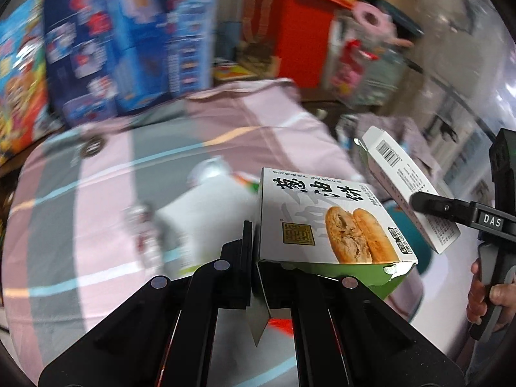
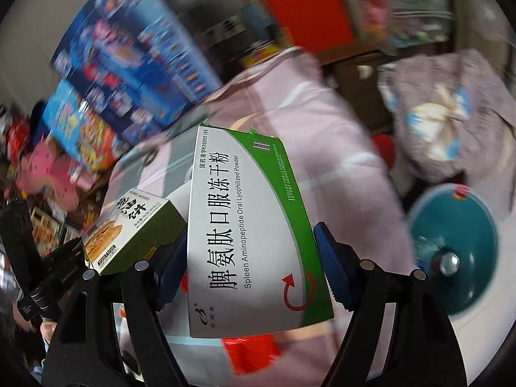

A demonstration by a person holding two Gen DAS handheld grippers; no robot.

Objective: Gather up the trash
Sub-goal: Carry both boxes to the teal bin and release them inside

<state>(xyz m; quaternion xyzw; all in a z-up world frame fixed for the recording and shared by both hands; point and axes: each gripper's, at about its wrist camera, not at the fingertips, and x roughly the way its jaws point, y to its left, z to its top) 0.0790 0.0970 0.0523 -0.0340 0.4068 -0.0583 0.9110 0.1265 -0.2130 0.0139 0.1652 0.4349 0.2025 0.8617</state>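
Left gripper pinches the pastry box's flap; right gripper clamps the medicine box across its width, long axis forward, both above the bed, medicine box right of the pastry box

The left wrist camera sat just behind its own black fingers, looking forward and steeply down at a pink-and-grey bedsheet, very near a pastry carton. The right gripper showed at its right edge. The right wrist camera likewise looked down along its blue-padded fingers, close on a medicine box. Both views shared the sheet, both cartons, the blue toy boxes behind and a teal round stool.
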